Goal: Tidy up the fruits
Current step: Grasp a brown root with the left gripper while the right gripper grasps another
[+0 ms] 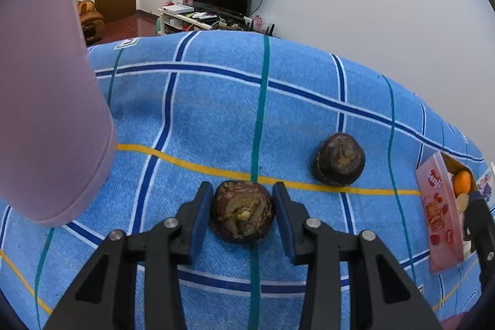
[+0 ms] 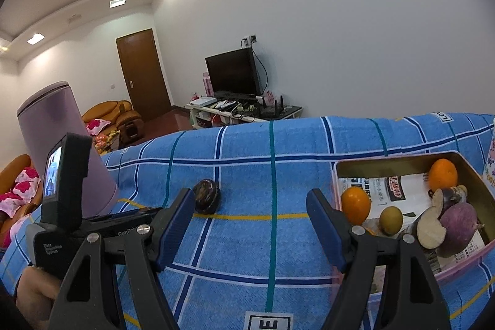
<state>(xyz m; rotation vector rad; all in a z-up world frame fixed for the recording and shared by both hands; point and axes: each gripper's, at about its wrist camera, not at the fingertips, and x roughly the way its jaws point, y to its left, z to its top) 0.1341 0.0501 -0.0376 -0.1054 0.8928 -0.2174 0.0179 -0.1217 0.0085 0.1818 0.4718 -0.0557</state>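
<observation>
Two dark brown round fruits lie on the blue checked cloth [image 1: 216,113]. My left gripper [image 1: 243,203] is open with its jaws on either side of the near fruit [image 1: 242,215], small gaps showing on both sides. The second fruit [image 1: 339,159] lies apart to the right; it also shows in the right wrist view [image 2: 206,195]. My right gripper [image 2: 250,206] is open and empty above the cloth. A pink box [image 2: 464,265] at the right holds two oranges [image 2: 355,204], a small yellow-green fruit [image 2: 391,216] and purple cut pieces [image 2: 458,229].
A tall mauve cylinder [image 1: 52,113] stands on the cloth close to the left of my left gripper. The pink box [image 1: 441,215] sits at the far right edge in the left wrist view. The left hand-held device [image 2: 65,190] is at the left in the right wrist view.
</observation>
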